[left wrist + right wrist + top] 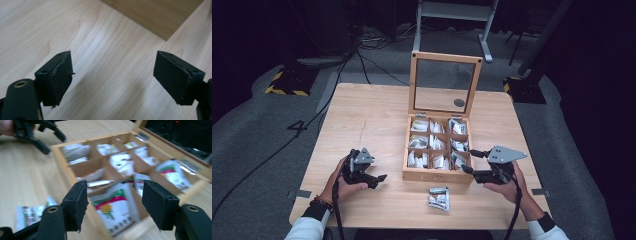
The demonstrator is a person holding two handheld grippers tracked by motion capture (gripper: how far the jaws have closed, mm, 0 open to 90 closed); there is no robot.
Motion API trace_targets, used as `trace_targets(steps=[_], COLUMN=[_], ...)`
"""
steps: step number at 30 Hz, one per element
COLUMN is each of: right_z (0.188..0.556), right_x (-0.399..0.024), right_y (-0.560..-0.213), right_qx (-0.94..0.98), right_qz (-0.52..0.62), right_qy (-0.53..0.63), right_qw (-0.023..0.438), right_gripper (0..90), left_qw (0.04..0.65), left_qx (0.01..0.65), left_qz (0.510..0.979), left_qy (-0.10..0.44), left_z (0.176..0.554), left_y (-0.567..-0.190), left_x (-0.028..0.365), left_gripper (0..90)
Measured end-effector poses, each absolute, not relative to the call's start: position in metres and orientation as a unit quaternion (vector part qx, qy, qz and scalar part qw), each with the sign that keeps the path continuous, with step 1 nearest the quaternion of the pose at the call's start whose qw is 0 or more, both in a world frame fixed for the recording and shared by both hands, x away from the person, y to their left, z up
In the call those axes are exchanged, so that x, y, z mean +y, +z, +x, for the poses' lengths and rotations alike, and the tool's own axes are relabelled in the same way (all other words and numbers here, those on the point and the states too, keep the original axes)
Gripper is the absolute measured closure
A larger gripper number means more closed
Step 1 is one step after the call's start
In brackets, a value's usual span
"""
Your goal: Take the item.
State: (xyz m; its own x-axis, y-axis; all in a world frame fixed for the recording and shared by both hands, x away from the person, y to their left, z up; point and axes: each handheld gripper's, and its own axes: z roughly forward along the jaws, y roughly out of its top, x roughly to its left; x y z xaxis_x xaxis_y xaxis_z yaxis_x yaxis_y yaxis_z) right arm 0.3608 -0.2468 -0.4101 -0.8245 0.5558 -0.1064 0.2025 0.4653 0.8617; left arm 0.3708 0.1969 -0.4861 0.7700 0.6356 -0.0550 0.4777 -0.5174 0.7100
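A wooden box [428, 175] with several compartments of tea sachets stands mid-table, its glass lid [444, 82] raised upright. My right gripper [471, 161] hovers open at the box's front right corner. In the right gripper view its jaws [113, 195] frame a sachet with red, green and yellow print [116, 210] lying in a compartment, and the pads do not touch it. A loose sachet [439, 198] lies on the table in front of the box [30, 215]. My left gripper [374, 175] rests open left of the box, nothing between its pads [112, 75].
The light wooden table [367, 120] ends close to the person's forearms. A corner of the box wall [155, 15] rises ahead of the left gripper. Cables and a metal stand [457, 12] sit on the dark floor behind the table.
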Motion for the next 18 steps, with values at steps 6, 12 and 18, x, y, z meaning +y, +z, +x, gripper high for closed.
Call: trace_targets(steps=[6, 12, 18], right_z=[0.383, 0.403, 0.421], right_x=[-0.270, -0.280, -0.280], right_y=[-0.406, -0.403, -0.401], right_qx=[0.819, 0.812, 0.802], right_qz=[0.275, 0.306, 0.326], right_qy=[0.462, 0.453, 0.455], right_qw=[0.201, 0.204, 0.209], right_gripper=[37.7, 37.8, 38.5], left_qw=[0.378, 0.387, 0.407], left_qx=[0.326, 0.326, 0.320], left_qz=[0.859, 0.853, 0.845], left_qy=[0.114, 0.126, 0.136], left_z=[0.384, 0.399, 0.415], left_y=[-0.475, -0.461, -0.445], left_x=[0.193, 0.185, 0.176], left_gripper=[17.5, 20.5, 20.5])
